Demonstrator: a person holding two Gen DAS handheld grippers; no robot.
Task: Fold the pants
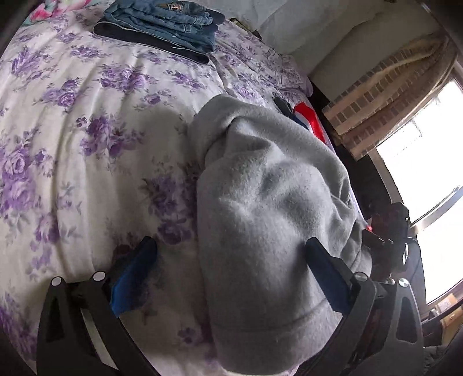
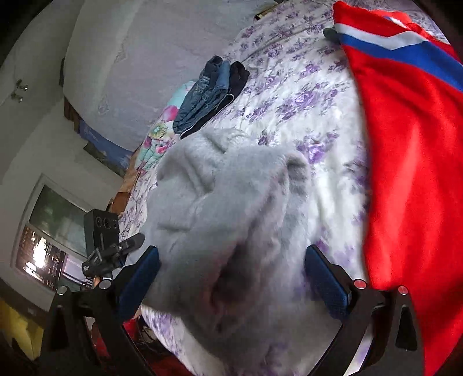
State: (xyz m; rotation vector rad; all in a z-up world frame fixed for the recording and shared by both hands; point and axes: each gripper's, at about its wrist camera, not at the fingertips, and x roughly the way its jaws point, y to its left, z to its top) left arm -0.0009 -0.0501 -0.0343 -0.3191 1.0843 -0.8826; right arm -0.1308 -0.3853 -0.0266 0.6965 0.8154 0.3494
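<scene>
With my jaws spread wide on both the left gripper [image 1: 228, 254] and right gripper [image 2: 231, 260], the grey pants [image 1: 269, 208] lie bunched between them on the floral bed [image 1: 86, 110], unpinched; folded jeans [image 1: 173, 23] sit upper left, a red garment [image 2: 411, 162] right.

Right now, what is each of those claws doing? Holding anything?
Left gripper: open, grey pants between its fingers, not gripped.
Right gripper: open over the grey pants, holding nothing.
</scene>
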